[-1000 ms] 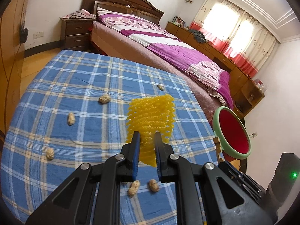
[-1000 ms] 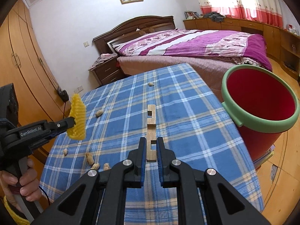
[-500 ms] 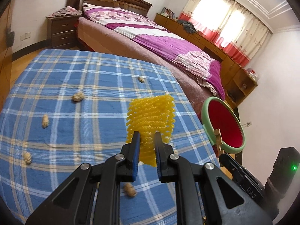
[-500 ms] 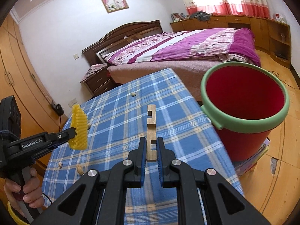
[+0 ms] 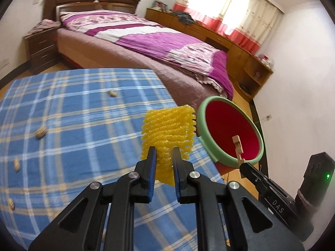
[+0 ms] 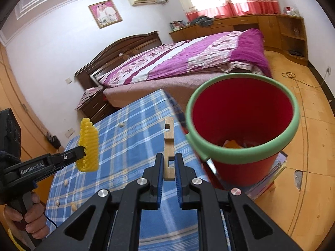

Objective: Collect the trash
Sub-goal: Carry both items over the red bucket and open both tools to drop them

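My left gripper [image 5: 164, 156] is shut on a yellow foam net sleeve [image 5: 168, 133], held above the blue plaid table [image 5: 83, 115]; it also shows in the right wrist view [image 6: 89, 145]. My right gripper [image 6: 169, 163] is shut on a notched wooden piece [image 6: 168, 144], held upright near the table's right edge; the piece also shows in the left wrist view [image 5: 237, 146]. A red bin with a green rim [image 6: 242, 123] stands just right of the table, with some scraps at its bottom. Several peanuts [image 5: 40, 132] lie on the cloth.
A bed with a purple cover [image 6: 188, 62] stands behind the table, with a nightstand [image 5: 41, 46] at its left. Wooden cabinets [image 6: 272, 29] line the far wall. The bin rests on stacked books [image 6: 270, 179] on the wooden floor.
Both grippers have moved right toward the red bin with their loads; the bin looks larger and closer in both views. Neither grip has changed.
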`<state>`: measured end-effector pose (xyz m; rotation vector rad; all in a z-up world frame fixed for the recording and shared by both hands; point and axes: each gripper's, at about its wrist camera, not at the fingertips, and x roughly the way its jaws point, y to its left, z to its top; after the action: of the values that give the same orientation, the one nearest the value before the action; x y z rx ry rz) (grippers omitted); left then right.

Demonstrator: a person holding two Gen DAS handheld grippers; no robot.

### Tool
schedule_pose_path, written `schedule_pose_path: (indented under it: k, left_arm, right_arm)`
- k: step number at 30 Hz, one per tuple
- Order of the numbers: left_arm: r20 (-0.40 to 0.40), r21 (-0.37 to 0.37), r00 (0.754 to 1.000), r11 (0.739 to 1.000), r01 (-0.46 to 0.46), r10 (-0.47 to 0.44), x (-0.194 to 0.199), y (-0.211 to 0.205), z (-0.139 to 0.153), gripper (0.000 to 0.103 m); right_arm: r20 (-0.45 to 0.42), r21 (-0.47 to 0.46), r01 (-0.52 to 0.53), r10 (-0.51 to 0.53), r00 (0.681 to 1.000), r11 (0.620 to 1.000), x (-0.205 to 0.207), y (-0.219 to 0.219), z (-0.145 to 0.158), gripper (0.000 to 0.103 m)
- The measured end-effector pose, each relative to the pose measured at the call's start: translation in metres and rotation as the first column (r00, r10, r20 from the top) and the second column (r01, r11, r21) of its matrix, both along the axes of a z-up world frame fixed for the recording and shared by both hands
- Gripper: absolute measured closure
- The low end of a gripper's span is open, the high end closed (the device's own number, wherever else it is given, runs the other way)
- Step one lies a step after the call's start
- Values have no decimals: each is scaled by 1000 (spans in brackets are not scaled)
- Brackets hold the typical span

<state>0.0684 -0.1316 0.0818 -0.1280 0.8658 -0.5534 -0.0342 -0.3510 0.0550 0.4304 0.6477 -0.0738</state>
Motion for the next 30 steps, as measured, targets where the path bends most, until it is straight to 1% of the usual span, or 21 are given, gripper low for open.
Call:
schedule_pose_path:
  k: [7, 11, 16, 22, 26, 27, 30]
  left_arm:
    - [6, 23, 995, 995, 97, -97, 13, -54, -1, 89]
    - [13, 35, 989, 989, 145, -145, 19, -84, -2, 89]
    - [35, 64, 978, 977, 203, -206, 24, -125, -5, 89]
    - [45, 99, 962, 959, 264, -270, 28, -167, -16, 88]
    - [70, 146, 953, 948, 284, -296, 27, -184, -22, 88]
    - [75, 151, 952, 947, 283, -297, 27, -186, -22, 88]
    - [65, 147, 950, 944, 294, -306, 28, -188, -25, 83]
  right_arm:
    - [6, 4, 77, -77, 997, 997, 3, -39, 0, 91]
    - [-2, 24, 127, -127, 992, 992, 5, -65, -4, 91]
    - [-16, 48, 174, -174, 985, 984, 9, -94, -13, 91]
    - [-29, 63, 208, -207, 978, 976, 13, -114, -22, 90]
    - [-36, 72, 233, -231, 972, 970, 14, -124, -28, 89]
    - [-38, 73, 237, -235, 971, 969, 14, -126, -29, 87]
    - [-41, 79, 249, -247, 968, 965, 13, -129, -32, 87]
